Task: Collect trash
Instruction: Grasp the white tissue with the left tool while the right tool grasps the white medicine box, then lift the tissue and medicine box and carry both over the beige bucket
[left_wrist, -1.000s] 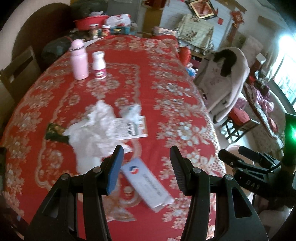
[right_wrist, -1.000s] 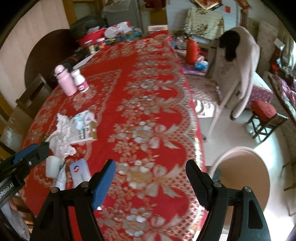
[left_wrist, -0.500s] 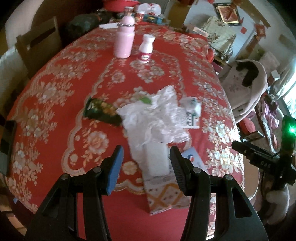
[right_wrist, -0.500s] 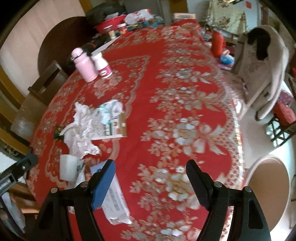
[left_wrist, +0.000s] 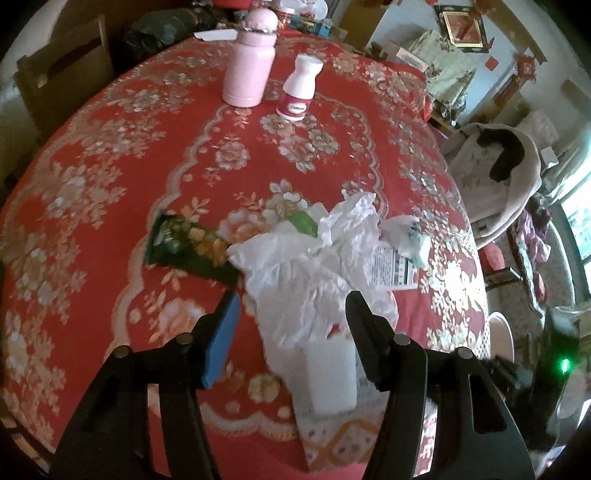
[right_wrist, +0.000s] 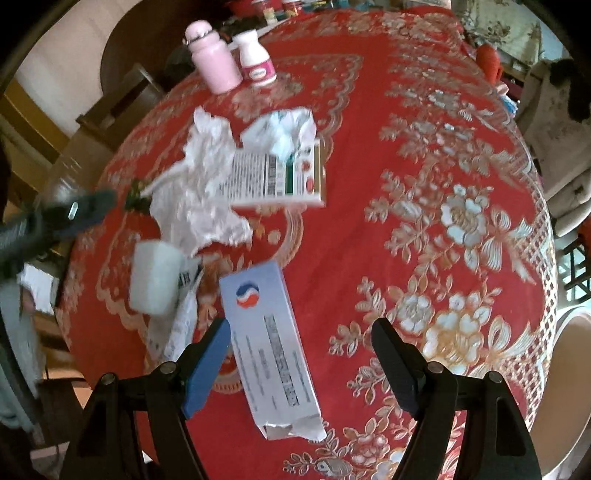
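Trash lies on the red floral tablecloth (left_wrist: 110, 206). A crumpled white plastic bag (left_wrist: 310, 273) lies between the jaws of my open left gripper (left_wrist: 291, 328), over a white cup (left_wrist: 328, 373). A dark green snack wrapper (left_wrist: 184, 247) lies left of it. In the right wrist view, my open right gripper (right_wrist: 299, 358) hovers over a torn white and blue box (right_wrist: 269, 350). The cup (right_wrist: 157, 275), the bag (right_wrist: 207, 184) and a flat printed carton (right_wrist: 277, 177) lie beyond it.
A pink flask (left_wrist: 251, 59) and a white bottle with a pink label (left_wrist: 299, 88) stand at the far side. Wooden chairs (left_wrist: 62, 74) stand left, a chair draped with clothes (left_wrist: 495, 177) right. A round bin (right_wrist: 565, 387) is off the table's right edge.
Both grippers have moved closer to the trash pile. The left one swung left and now frames the plastic bag and cup. The right one came down over the torn box.
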